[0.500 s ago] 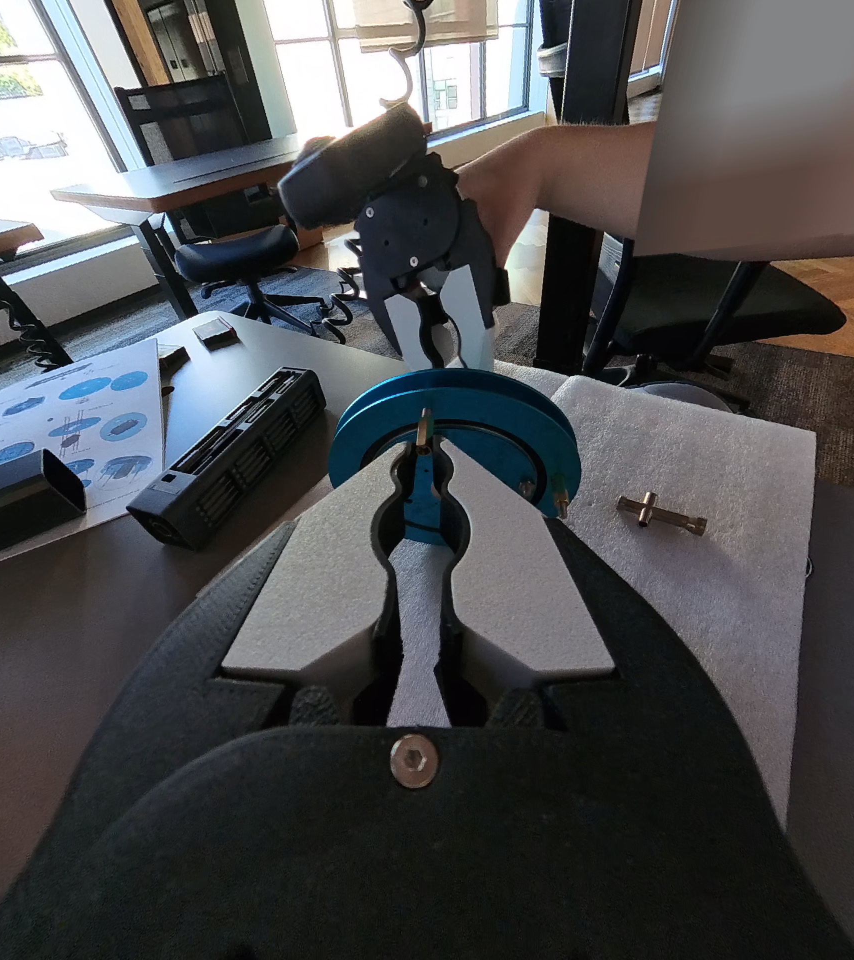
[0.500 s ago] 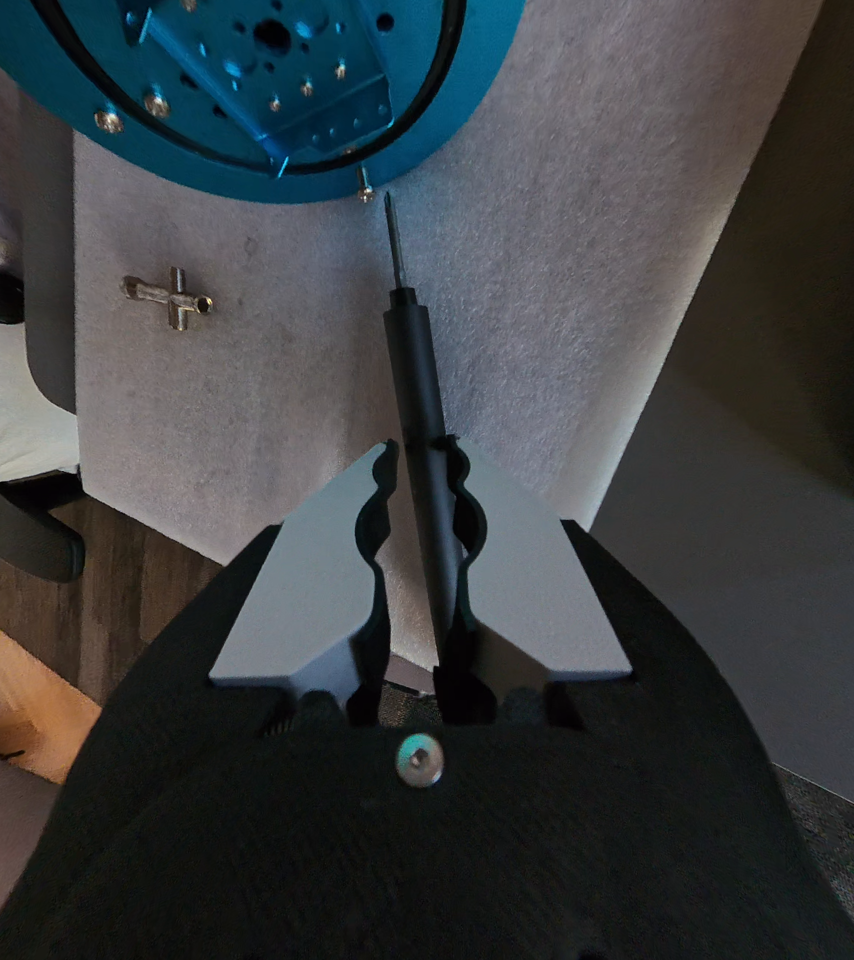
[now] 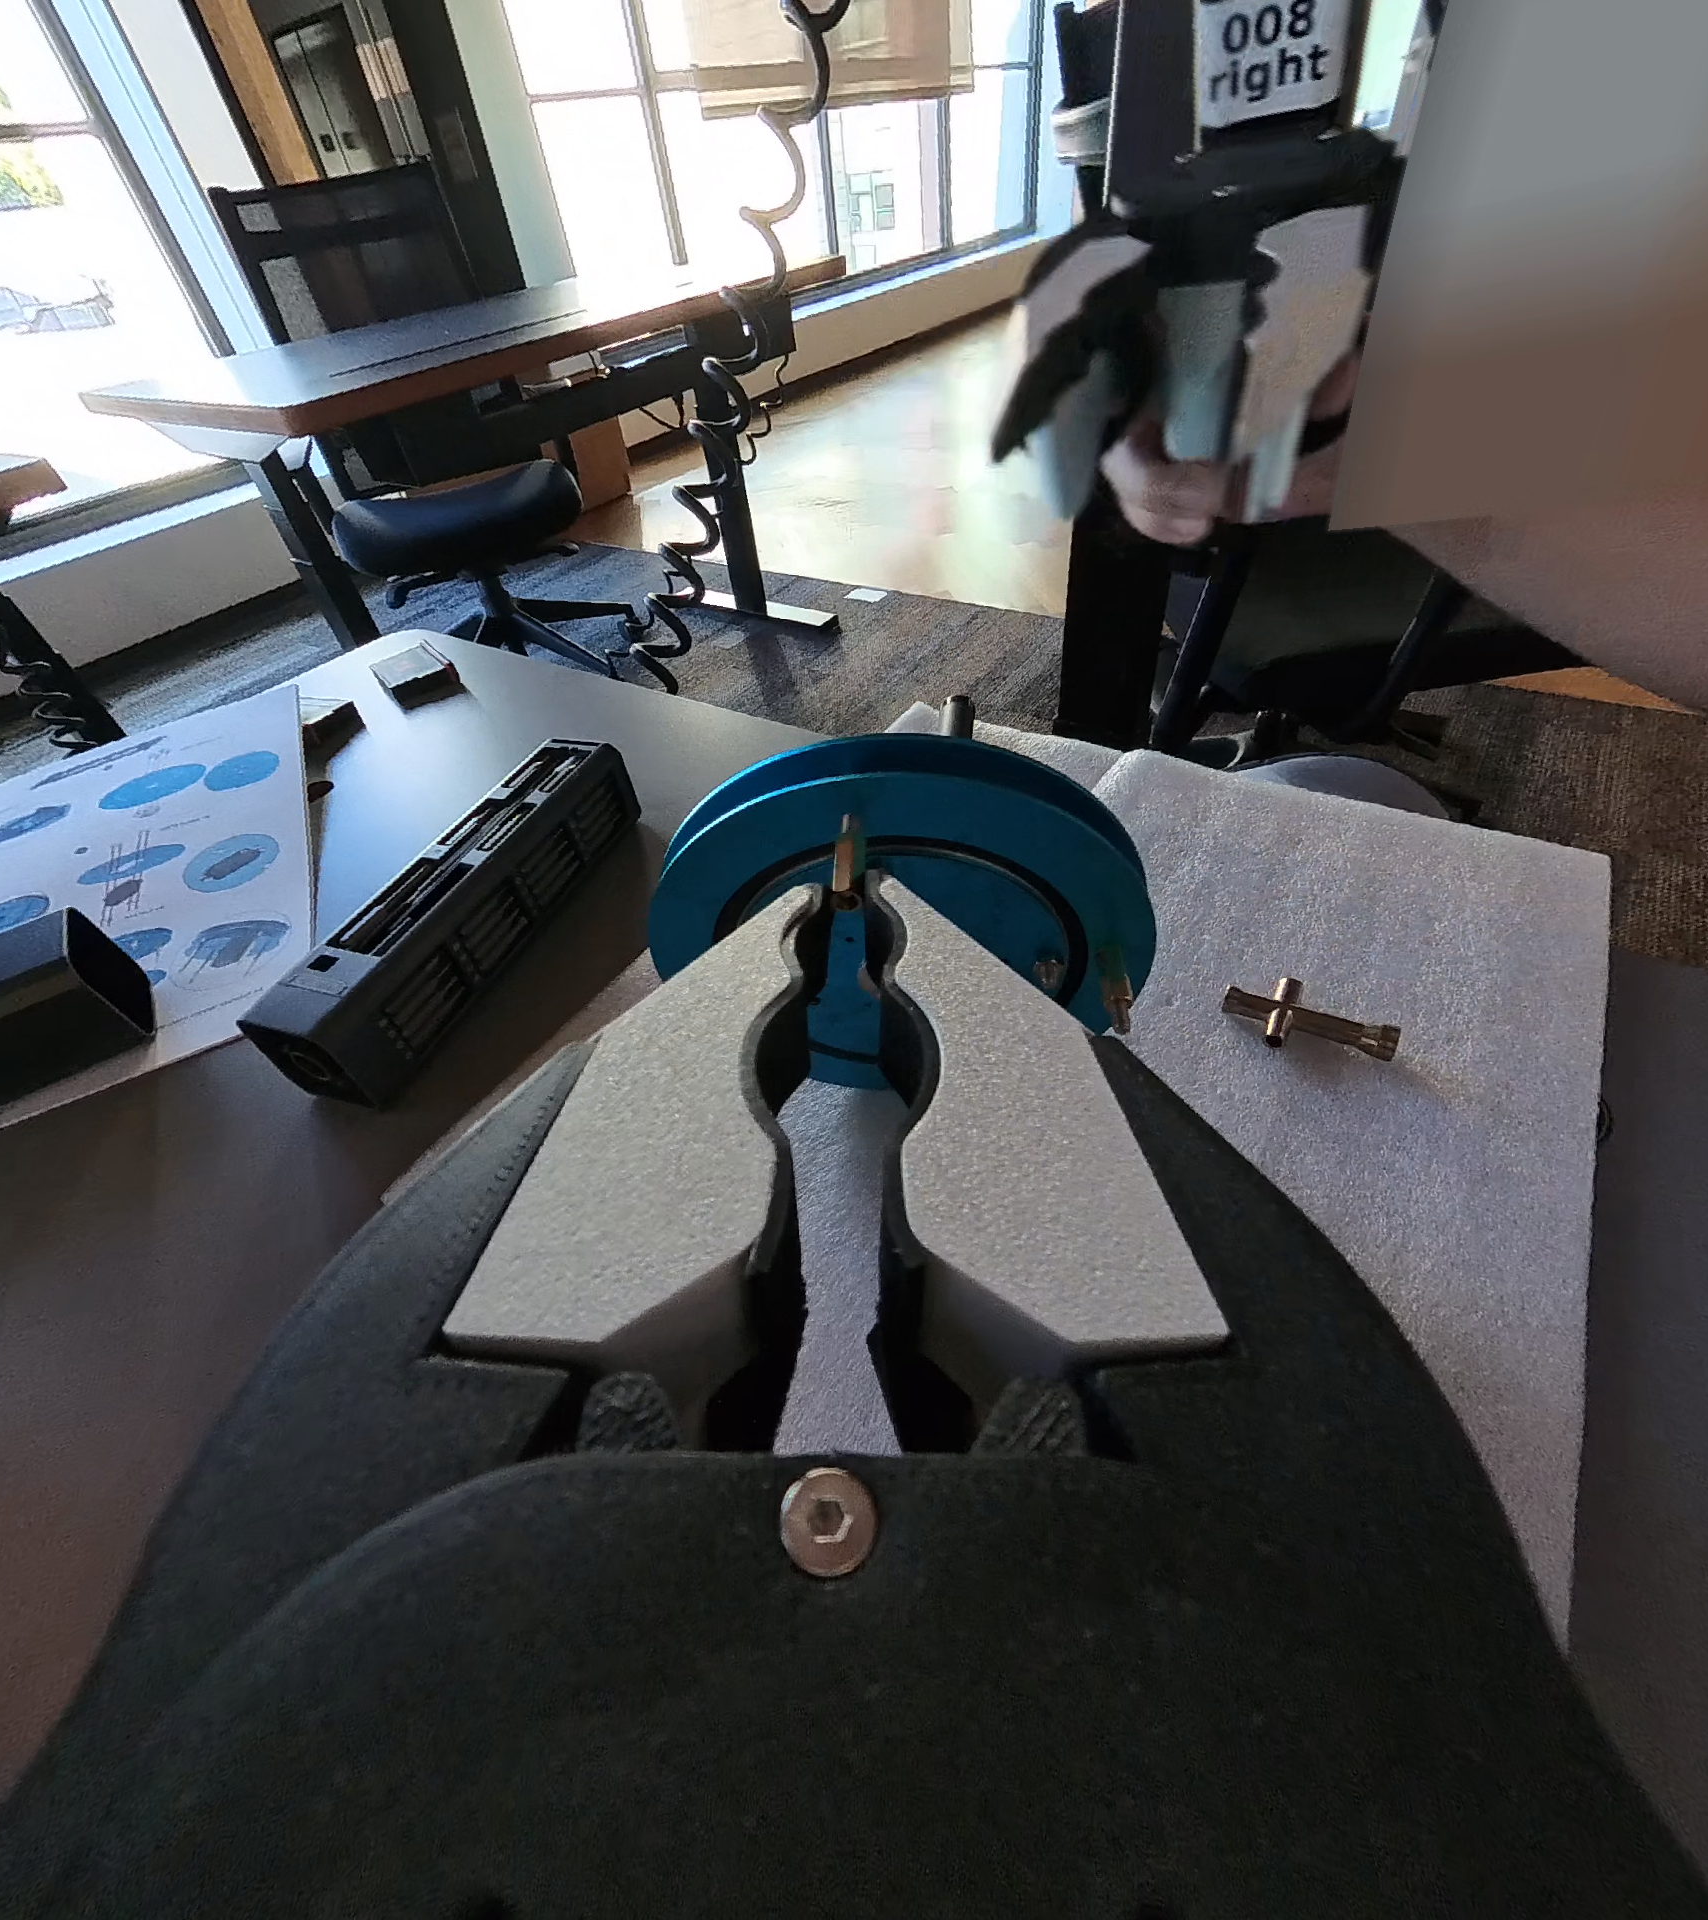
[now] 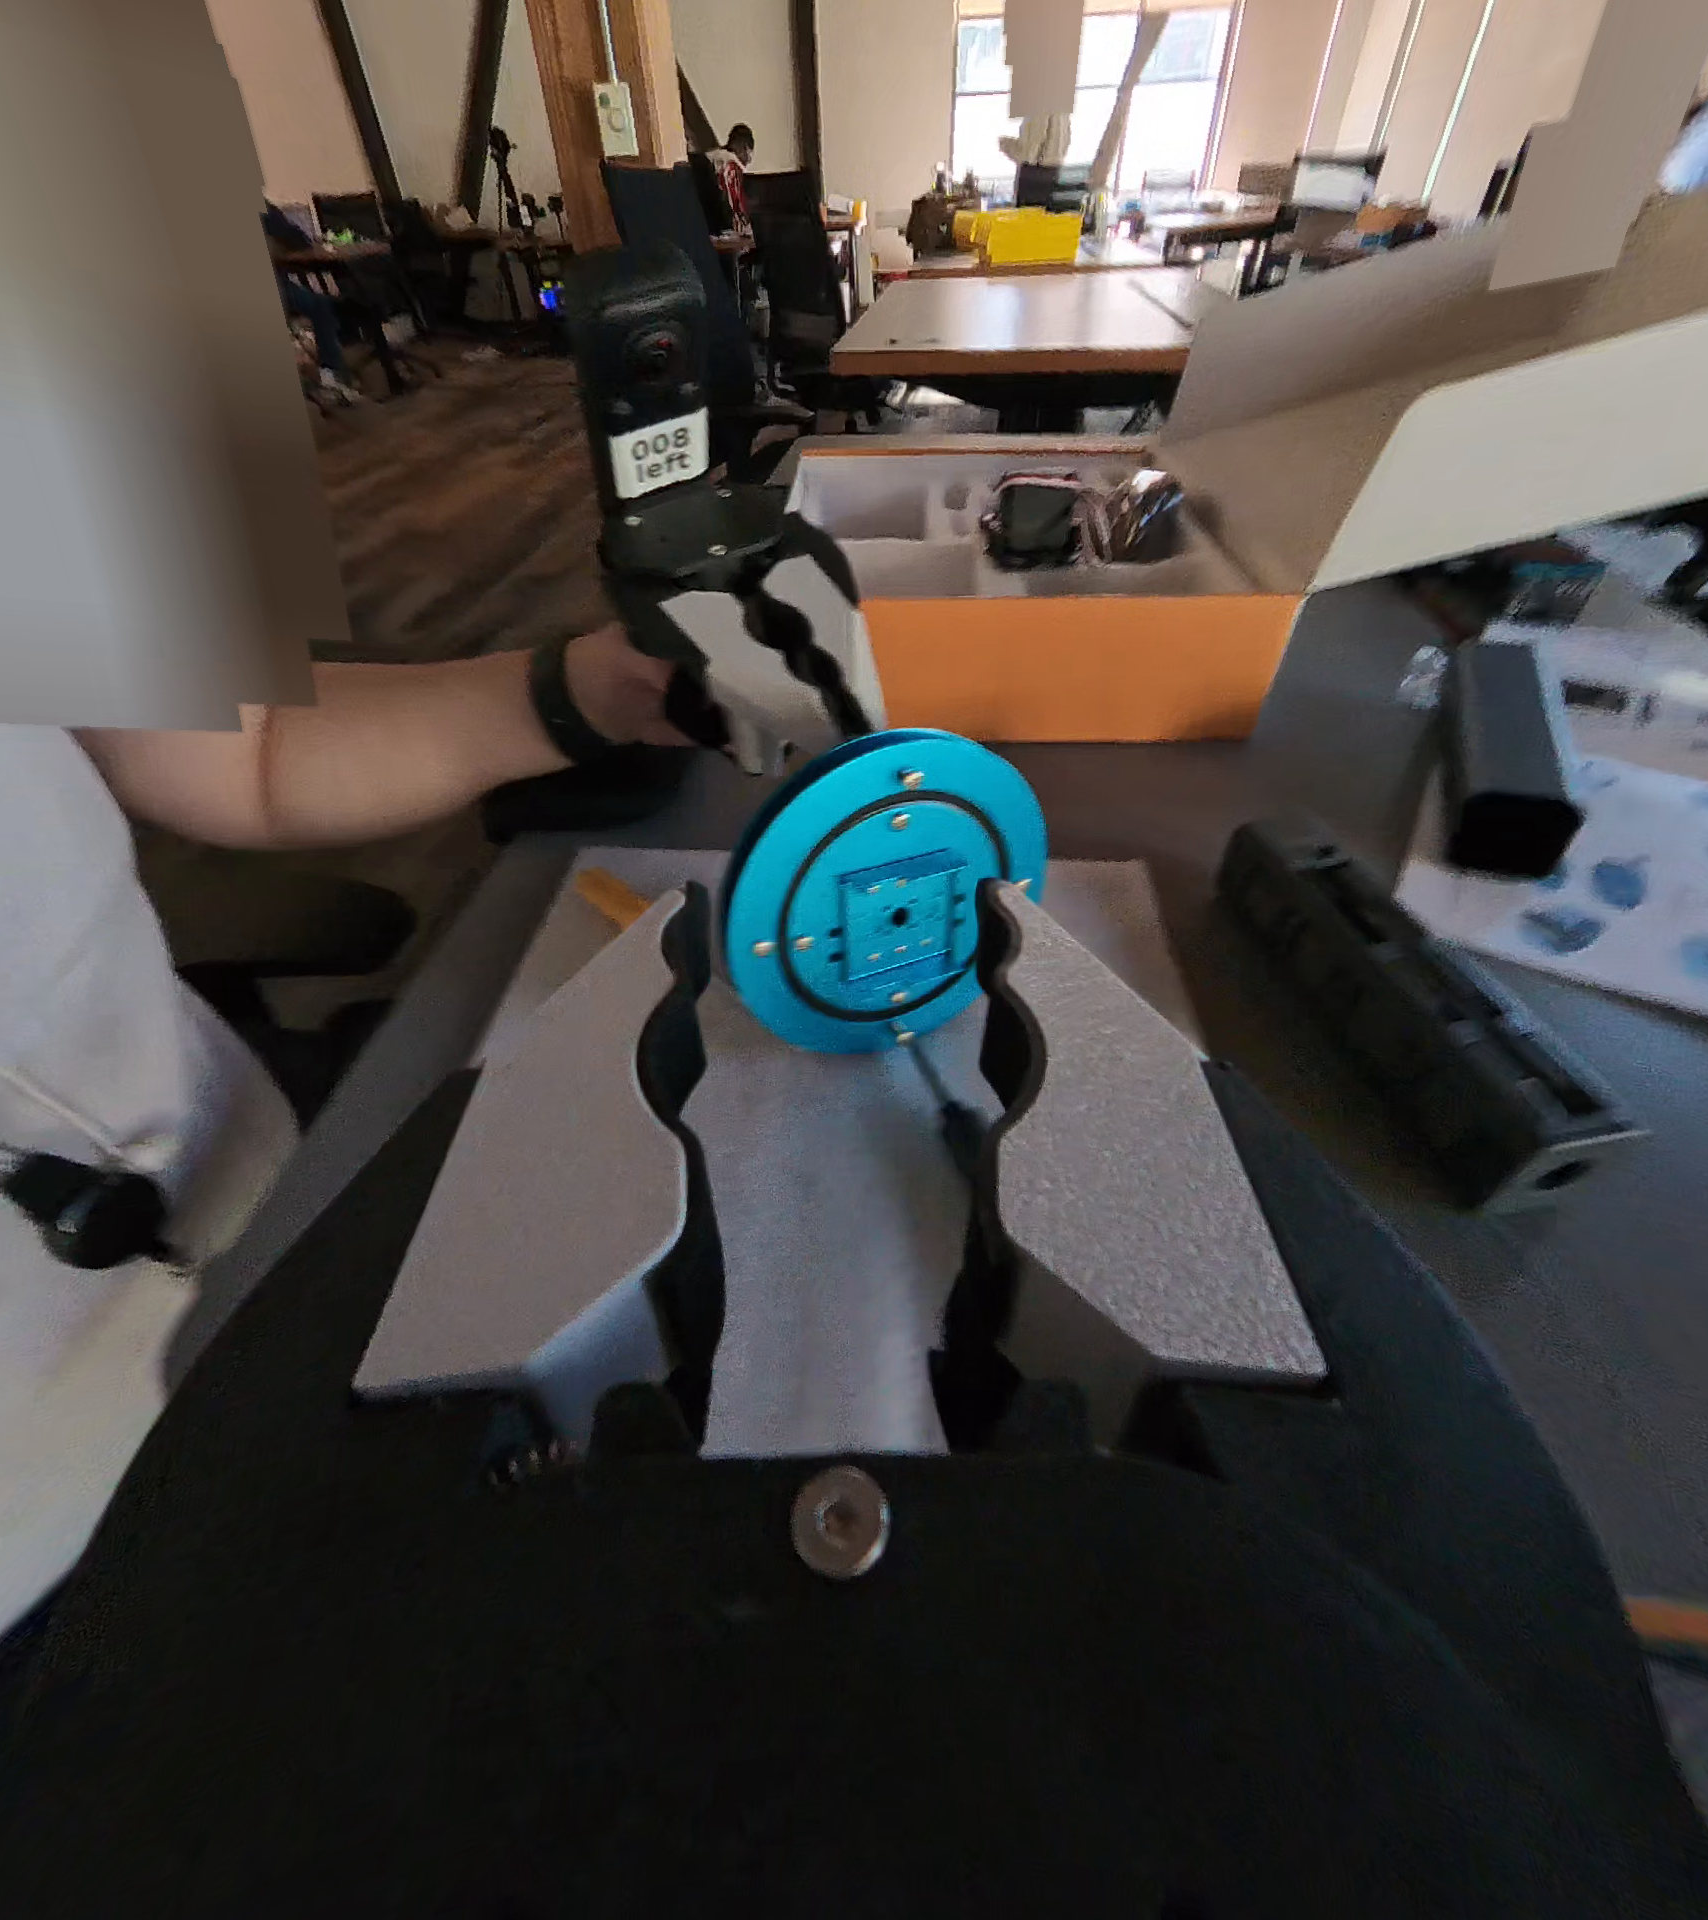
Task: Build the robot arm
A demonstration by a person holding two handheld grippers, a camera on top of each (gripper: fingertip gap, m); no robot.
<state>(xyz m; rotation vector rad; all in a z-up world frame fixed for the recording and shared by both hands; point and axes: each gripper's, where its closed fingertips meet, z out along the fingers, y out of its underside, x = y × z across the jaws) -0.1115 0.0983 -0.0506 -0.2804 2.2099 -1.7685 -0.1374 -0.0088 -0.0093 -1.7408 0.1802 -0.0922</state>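
Note:
A blue metal disc (image 3: 907, 821) stands on edge on a white foam pad (image 3: 1349, 935). My left gripper (image 3: 845, 909) is shut on the disc's near side, beside a brass standoff (image 3: 845, 862). It also shows in the right wrist view (image 4: 788, 727), behind the disc (image 4: 886, 894). My right gripper (image 4: 845, 904) is open and empty, raised well above the pad. In the left wrist view it (image 3: 1156, 447) hangs at the upper right. A thin black screwdriver (image 4: 949, 1101) lies on the foam, with its tip at the disc's lower edge.
A cross-shaped metal key (image 3: 1312, 1023) lies on the foam to the right. A black bit case (image 3: 455, 925), a black sleeve (image 3: 8, 997) and a printed sheet (image 3: 102, 831) lie to the left. An open orange box (image 4: 1068, 665) stands behind the disc. A person sits at the table. One gripper's finger ends stand about 12 centimetres off the other's. My left gripper's tips are some 12 centimetres from the thin black screwdriver (image 4: 949, 1101).
My right gripper has opened, let go of the screwdriver and lifted up and back from the disc. The left gripper and the disc have stayed put.

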